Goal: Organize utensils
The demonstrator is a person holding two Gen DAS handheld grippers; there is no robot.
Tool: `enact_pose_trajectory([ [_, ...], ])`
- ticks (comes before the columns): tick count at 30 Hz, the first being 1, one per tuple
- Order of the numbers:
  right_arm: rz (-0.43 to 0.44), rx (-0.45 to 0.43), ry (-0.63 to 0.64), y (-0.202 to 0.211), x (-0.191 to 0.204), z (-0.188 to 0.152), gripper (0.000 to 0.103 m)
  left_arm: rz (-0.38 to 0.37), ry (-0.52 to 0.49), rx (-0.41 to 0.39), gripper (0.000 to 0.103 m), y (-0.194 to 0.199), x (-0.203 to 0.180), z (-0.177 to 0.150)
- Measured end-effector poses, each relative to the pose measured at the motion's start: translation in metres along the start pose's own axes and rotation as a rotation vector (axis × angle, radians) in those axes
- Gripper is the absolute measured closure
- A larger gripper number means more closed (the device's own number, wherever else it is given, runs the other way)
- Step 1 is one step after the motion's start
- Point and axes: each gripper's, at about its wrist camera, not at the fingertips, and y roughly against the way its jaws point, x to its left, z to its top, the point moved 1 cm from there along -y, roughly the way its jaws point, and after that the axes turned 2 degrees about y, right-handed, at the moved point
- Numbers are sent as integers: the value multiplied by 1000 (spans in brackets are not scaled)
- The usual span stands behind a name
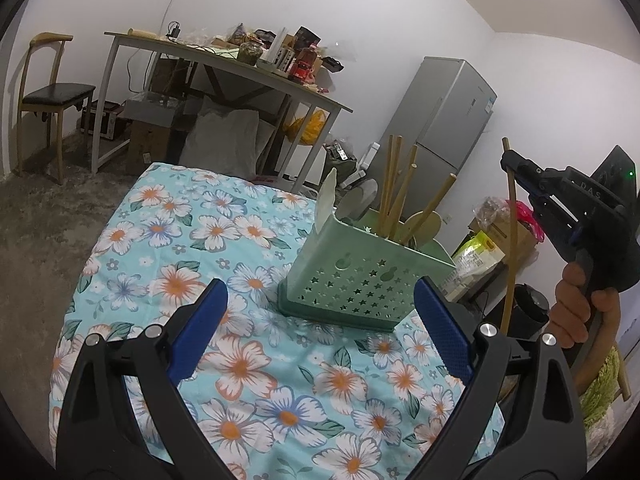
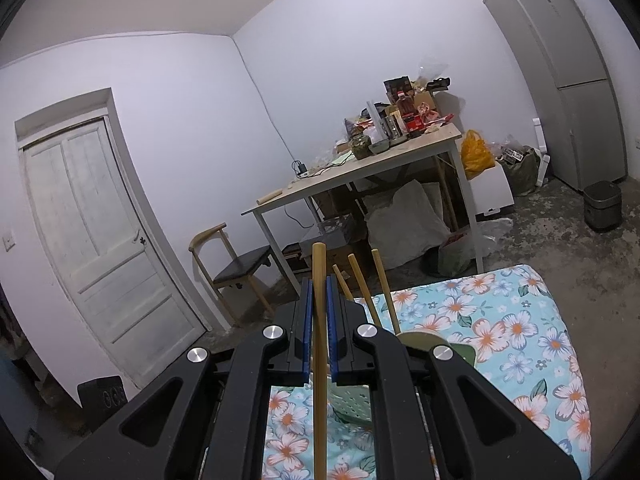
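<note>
A green utensil holder [image 1: 360, 276] with star cut-outs stands on the flowered tablecloth [image 1: 224, 248], holding several wooden sticks, a wooden spoon and a white spoon. My left gripper [image 1: 320, 328] is open, its blue pads on either side of the holder's near side and short of it. A hand carries my right gripper [image 1: 510, 162] to the right of the holder, shut on a long wooden chopstick [image 1: 511, 240] that hangs upright off the table's edge. In the right wrist view the chopstick [image 2: 319, 320] runs between the blue pads of my right gripper [image 2: 319, 284], with the holder [image 2: 352, 404] below.
A cluttered desk [image 1: 240, 72] and a chair [image 1: 48, 96] stand behind the table, with a grey fridge [image 1: 444, 120] at the back right. Bags and a dark bin [image 1: 528, 308] sit on the floor to the right. A white door [image 2: 100, 248] is at the left wall.
</note>
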Motion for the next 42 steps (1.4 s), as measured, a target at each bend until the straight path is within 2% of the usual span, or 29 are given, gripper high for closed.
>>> enact_pose_trajectory([
  [15,1,-8,-3,3,-1,0,96,18,27,-9,13,2,1,1],
  [19,28,-4,-26,2,-3,1,96,24,26,-9,13,3,2,1],
  [33,131,-150,-54,-26,8,74,96,42,47,-31,13,11,20,2],
  [42,102,-189,-18,-58,8,103,96,74,56,-28,13,13,32,2],
])
